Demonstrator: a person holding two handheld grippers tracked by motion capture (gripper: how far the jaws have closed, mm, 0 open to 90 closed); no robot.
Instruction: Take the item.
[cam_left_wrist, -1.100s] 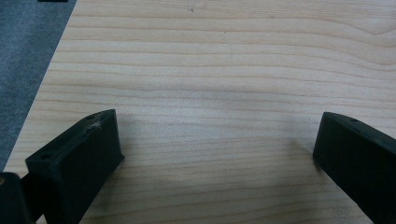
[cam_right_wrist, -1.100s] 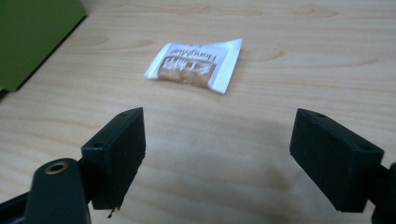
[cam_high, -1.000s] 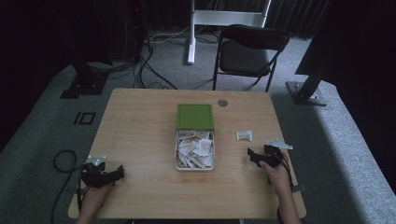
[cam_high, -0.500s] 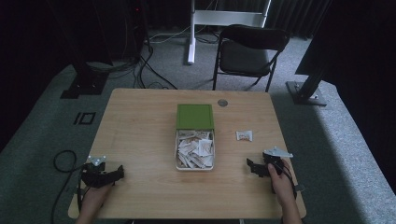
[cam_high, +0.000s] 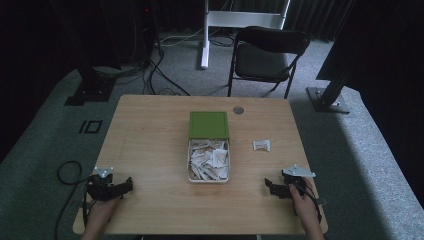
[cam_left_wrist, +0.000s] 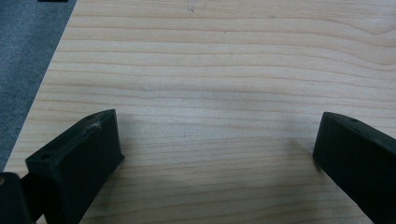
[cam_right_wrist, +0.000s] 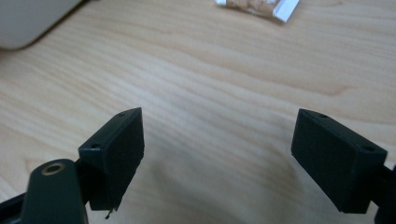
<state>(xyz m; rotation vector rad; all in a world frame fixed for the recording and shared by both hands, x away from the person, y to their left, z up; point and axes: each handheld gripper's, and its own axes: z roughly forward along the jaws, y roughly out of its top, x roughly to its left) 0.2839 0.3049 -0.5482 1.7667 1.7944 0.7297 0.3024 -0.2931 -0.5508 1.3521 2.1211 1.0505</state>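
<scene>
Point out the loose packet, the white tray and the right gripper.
loose packet (cam_high: 261, 145): high view, middle of its wrapper.
white tray (cam_high: 208, 180): high view, near rim.
right gripper (cam_high: 269, 187): high view, midway between its open fingertips.

Matt pale wood table (cam_high: 150, 130) – smooth grain; matt black plastic tongs (cam_right_wrist: 219, 140).

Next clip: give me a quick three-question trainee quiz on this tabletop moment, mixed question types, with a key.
1. True or false: the right gripper holds the loose packet.
2. The green lid lies at which end of the white box: A) the far end, B) the near end, C) on top of it?
3. Fill in: the left gripper has its jaws ____ over bare table.

Key
1. False: its jaws are spread and empty, and the packet lies apart, farther up the table.
2. A.
3. Open.
</scene>
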